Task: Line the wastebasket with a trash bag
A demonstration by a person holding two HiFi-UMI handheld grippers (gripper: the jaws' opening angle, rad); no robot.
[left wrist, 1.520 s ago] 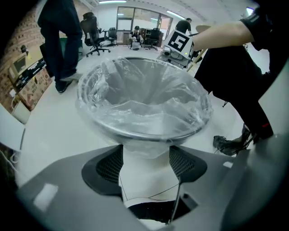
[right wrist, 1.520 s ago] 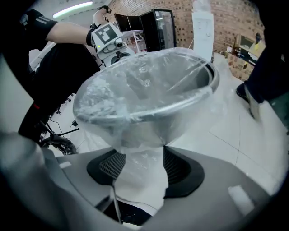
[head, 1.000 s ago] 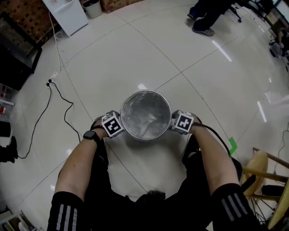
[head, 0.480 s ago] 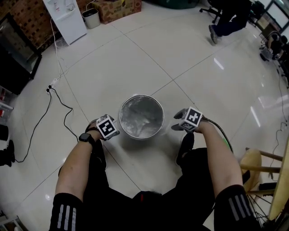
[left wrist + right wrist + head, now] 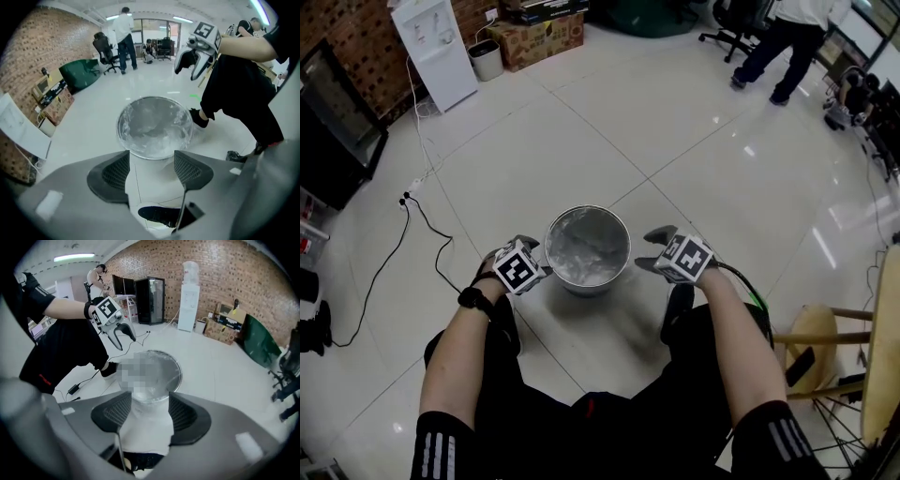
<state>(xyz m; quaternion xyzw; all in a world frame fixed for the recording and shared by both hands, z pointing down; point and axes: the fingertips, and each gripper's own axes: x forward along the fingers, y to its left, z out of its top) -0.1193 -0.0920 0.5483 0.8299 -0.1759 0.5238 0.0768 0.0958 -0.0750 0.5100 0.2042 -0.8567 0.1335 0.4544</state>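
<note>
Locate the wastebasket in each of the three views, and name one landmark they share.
Head view: wastebasket at the centre, on the floor ahead of the person's knees.
Left gripper view: wastebasket at the centre, its mouth facing the camera.
Right gripper view: wastebasket at the centre, partly under a mosaic patch.
Shared landmark: the dark green heap at the room's edge.

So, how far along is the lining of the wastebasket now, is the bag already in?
Mostly done, it seems: a clear trash bag fills the wastebasket and seems to wrap its rim. In hand: nothing. The left gripper is off the basket, its fingers closing on air, and the right gripper is open and empty. Left: perhaps only checking the rim.
</note>
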